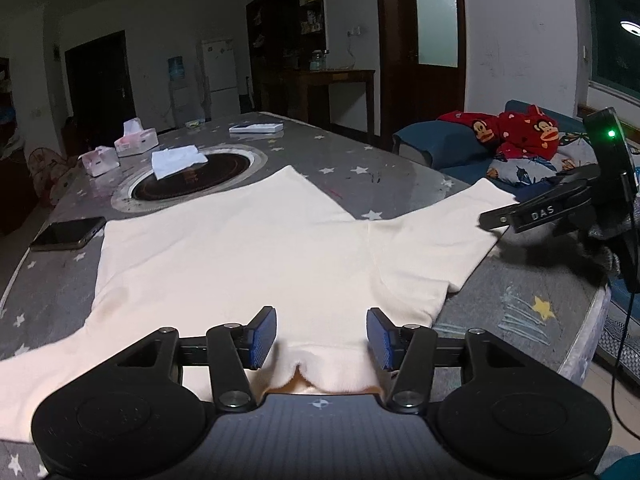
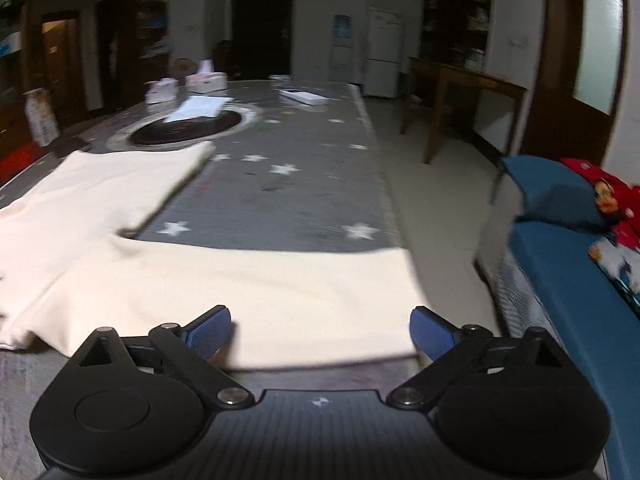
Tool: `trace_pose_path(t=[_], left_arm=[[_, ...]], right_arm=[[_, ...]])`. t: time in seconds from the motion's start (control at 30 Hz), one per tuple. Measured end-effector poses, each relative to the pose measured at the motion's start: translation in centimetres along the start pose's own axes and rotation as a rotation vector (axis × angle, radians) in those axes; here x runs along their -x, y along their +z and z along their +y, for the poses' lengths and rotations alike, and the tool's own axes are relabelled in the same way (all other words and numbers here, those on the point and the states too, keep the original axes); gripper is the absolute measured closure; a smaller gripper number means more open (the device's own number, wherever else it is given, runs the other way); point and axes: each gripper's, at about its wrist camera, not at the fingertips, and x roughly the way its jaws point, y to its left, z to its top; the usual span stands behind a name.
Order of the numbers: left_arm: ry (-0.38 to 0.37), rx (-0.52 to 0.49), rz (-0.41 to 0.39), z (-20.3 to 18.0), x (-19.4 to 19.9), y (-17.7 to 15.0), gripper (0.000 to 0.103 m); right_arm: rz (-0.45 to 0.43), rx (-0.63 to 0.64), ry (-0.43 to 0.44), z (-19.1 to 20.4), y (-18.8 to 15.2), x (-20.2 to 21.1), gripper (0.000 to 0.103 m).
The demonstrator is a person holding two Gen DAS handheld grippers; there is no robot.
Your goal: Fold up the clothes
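Observation:
A cream long-sleeved shirt (image 1: 256,248) lies spread flat on the grey star-patterned table (image 1: 360,160), its collar (image 1: 324,364) at the near edge. My left gripper (image 1: 322,338) hovers open just above the collar, one blue pad on either side of it. The shirt's right sleeve (image 1: 440,228) reaches toward the table's right edge. There my right gripper (image 1: 496,218) shows at the sleeve's end. In the right wrist view the right gripper (image 2: 322,332) is wide open over the sleeve (image 2: 280,292), with nothing between its fingers.
A dark phone (image 1: 68,233) lies by the shirt's far left corner. Beyond the shirt are a round inset hotplate (image 1: 192,180) with a white cloth (image 1: 176,160), two tissue packs (image 1: 135,140), and a flat white box (image 1: 256,128). A blue sofa (image 2: 560,264) with red clothing (image 1: 516,128) stands to the right.

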Motion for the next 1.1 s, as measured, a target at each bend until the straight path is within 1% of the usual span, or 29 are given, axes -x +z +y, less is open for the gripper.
trace_pose_path(t=[0.07,0.1,0.17,0.23,0.27,0.33,0.4,0.43,0.47,0.53,0.57,0.6,0.63,0.67,0.7,0.83,1.0,1.1], left_arm=[[-0.006,-0.01,-0.002,-0.3,-0.2,0.3,0.049],[-0.008,-0.015,-0.003,-0.4,-0.3,0.4,0.049],[-0.013,-0.026,-0.003,-0.7,-0.5,0.6,0.048],[-0.016,-0.036,0.001,-1.0,-0.8,0.7,0.047],[-0.017,-0.04,0.004,-1.1,-0.9,0.7,0.047],[-0.019,-0.044,0.011,-1.2,-1.3,0.8,0.047],[-0.023,-0.047,0.017,-1.4,-1.6,0.9,0.047],[-0.027,-0.049,0.018,-1.5,-1.7,0.9,0.047],[-0.031,-0.051,0.019,-1.7,-1.9,1.0,0.047],[-0.035,-0.057,0.023,-1.9,-2.2,1.0,0.047],[-0.037,-0.057,0.027,-2.0,-2.4,1.0,0.047],[-0.038,-0.058,0.032,-2.1,-2.6,1.0,0.047],[-0.04,-0.058,0.036,-2.2,-2.8,1.0,0.047],[-0.042,-0.059,0.039,-2.4,-3.0,1.0,0.047],[-0.044,-0.062,0.041,-2.5,-3.1,0.9,0.047],[-0.055,-0.071,0.041,-3.0,-3.5,0.8,0.047],[-0.087,-0.069,0.029,-3.4,-3.7,0.8,0.047],[-0.098,-0.054,0.021,-3.3,-3.4,0.6,0.047]], right_arm=[[0.01,-0.044,-0.01,-1.4,-0.2,0.2,0.014],[0.01,-0.069,-0.013,-2.1,-0.3,0.2,0.018],[0.007,-0.107,-0.02,-3.2,-0.4,0.3,0.022],[0.011,-0.147,-0.017,-4.2,-0.5,0.3,0.031],[0.018,-0.16,-0.008,-4.6,-0.6,0.1,0.038],[0.019,-0.175,0.011,-4.9,-0.8,0.0,0.042],[0.01,-0.182,0.014,-5.1,-0.8,0.1,0.053],[0.006,-0.186,0.017,-5.1,-0.8,0.2,0.056],[0.004,-0.191,0.02,-5.2,-0.8,0.2,0.063],[-0.001,-0.195,0.019,-5.3,-0.8,0.3,0.071],[-0.007,-0.198,0.018,-5.4,-0.9,0.4,0.081],[-0.012,-0.203,0.016,-5.6,-0.9,0.5,0.086],[-0.017,-0.21,0.017,-5.7,-0.8,0.6,0.087],[-0.022,-0.215,0.022,-5.7,-0.8,0.7,0.091],[-0.027,-0.217,0.028,-5.8,-0.7,0.9,0.093],[-0.067,-0.225,0.056,-5.7,0.3,1.8,0.094],[-0.145,-0.216,0.115,-4.9,3.5,3.8,0.094],[-0.193,-0.193,0.172,-3.6,6.0,5.3,0.094]])
